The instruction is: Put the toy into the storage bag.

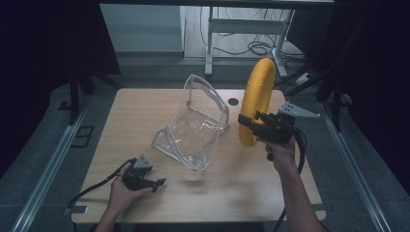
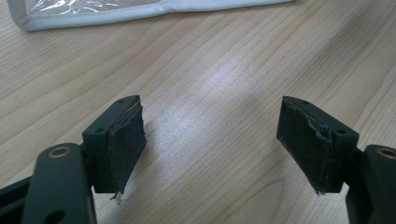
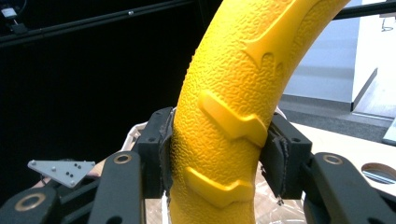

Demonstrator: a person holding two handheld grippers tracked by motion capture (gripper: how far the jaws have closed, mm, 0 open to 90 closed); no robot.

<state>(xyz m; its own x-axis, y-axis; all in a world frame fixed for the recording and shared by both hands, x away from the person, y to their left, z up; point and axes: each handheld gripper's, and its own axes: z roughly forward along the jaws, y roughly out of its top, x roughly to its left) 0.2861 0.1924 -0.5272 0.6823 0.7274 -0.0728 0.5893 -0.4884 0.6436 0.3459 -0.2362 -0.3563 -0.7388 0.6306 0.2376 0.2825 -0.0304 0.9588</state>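
The right gripper (image 1: 247,121) clenched the yellow ring (image 1: 256,99), holding it upright above the table (image 1: 145,106) beside the clear bag (image 1: 196,125), while the left gripper (image 1: 157,183) rested released near the table's front edge.

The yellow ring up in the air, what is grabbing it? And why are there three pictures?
A person sits at a wooden table and holds a squeezing tool, called a gripper, in each hand. One picture comes from a camera above the table. The other two come from small cameras riding on the grippers. The right gripper is shut on the yellow ring and holds it upright above the table; close up, its black pads press both sides of the ring. The left gripper rests open near the table's front edge, with nothing in it. A clear plastic bag lies in the middle.
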